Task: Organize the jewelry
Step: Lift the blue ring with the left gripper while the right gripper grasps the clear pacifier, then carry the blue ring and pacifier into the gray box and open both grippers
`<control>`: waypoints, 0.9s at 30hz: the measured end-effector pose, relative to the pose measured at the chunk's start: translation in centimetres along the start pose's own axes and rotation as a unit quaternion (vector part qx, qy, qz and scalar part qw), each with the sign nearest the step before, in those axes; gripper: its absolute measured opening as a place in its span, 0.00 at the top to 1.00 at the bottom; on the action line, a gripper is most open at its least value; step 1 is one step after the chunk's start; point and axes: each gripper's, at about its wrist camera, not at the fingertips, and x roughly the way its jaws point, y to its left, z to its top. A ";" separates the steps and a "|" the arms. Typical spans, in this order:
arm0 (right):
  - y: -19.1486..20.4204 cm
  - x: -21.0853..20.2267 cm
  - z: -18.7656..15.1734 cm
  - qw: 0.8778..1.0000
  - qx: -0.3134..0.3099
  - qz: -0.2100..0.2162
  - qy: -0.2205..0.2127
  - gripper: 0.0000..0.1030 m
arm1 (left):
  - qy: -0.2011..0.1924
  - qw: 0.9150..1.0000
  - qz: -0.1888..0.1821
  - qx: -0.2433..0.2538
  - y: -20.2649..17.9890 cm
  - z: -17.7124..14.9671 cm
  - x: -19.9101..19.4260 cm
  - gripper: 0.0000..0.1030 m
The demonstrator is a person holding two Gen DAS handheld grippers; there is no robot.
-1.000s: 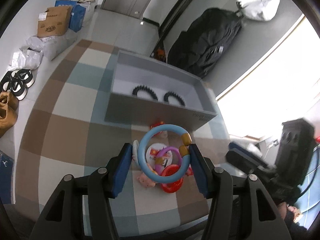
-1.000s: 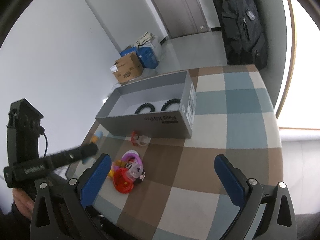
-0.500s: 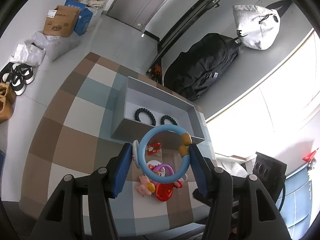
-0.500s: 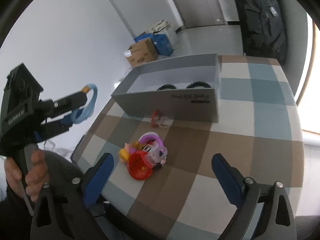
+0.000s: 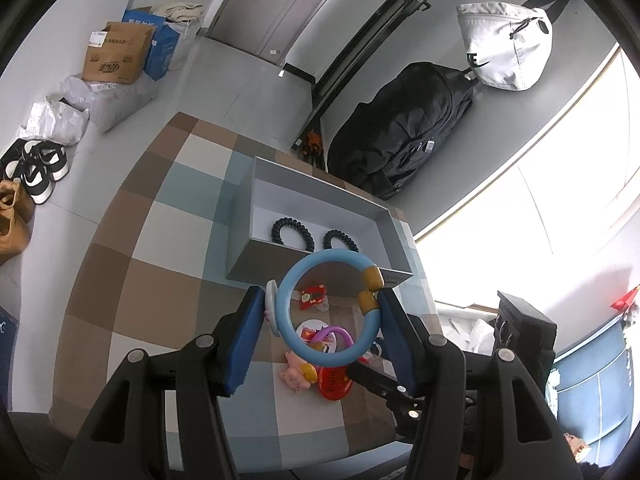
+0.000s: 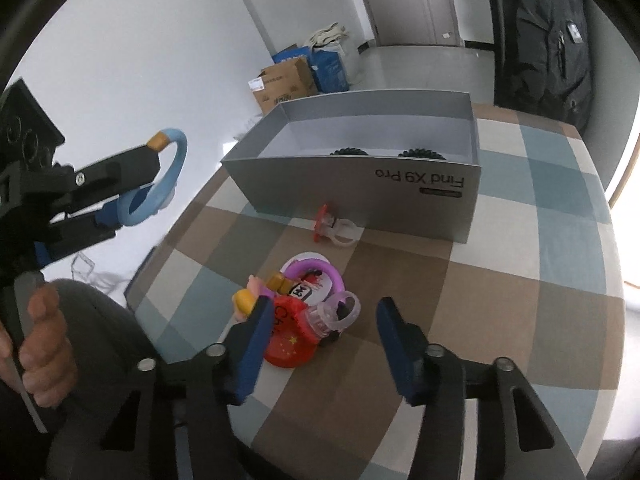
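Note:
My left gripper (image 5: 320, 312) is shut on a light blue bracelet (image 5: 294, 344) with gold beads and holds it high above the table, short of the grey box (image 5: 248, 256). The bracelet also shows in the right wrist view (image 6: 176, 160). The grey box (image 6: 360, 188) holds two black coiled hair ties (image 5: 286, 230). My right gripper (image 6: 320, 316) is open, low over a pile of trinkets: a purple bracelet (image 6: 316, 270), a red round piece (image 6: 288, 346) and a clear ring (image 6: 340, 314). A red-and-clear ring (image 6: 334, 230) lies beside the box's front wall.
The table wears a brown, blue and cream checked cloth (image 6: 520, 280). A black bag (image 5: 404, 136) stands behind the box by the wall. Cardboard boxes (image 5: 116, 54) and shoes (image 5: 36, 168) are on the floor to the left.
My left gripper has risen and pulled back with the blue bracelet. My right gripper has dropped closer to the trinket pile, and its jaws have narrowed but stay open.

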 end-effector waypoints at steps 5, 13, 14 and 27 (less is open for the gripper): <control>-0.1 -0.1 0.0 1.000 -0.003 -0.010 -0.005 0.70 | 0.001 1.000 -0.003 -0.004 0.1 0.1 0.1 0.49; 0.7 -0.6 0.0 0.999 -0.026 -0.014 -0.022 0.72 | 0.006 1.000 0.001 0.001 -0.2 -0.1 0.4 0.49; 0.7 -0.8 0.0 0.999 -0.026 -0.013 -0.024 0.72 | 0.007 1.000 0.001 0.000 -0.1 -0.1 0.4 0.49; -0.6 -2.9 1.7 0.997 0.016 0.021 -0.069 0.72 | -0.001 1.000 0.011 0.009 -0.8 0.3 0.6 0.49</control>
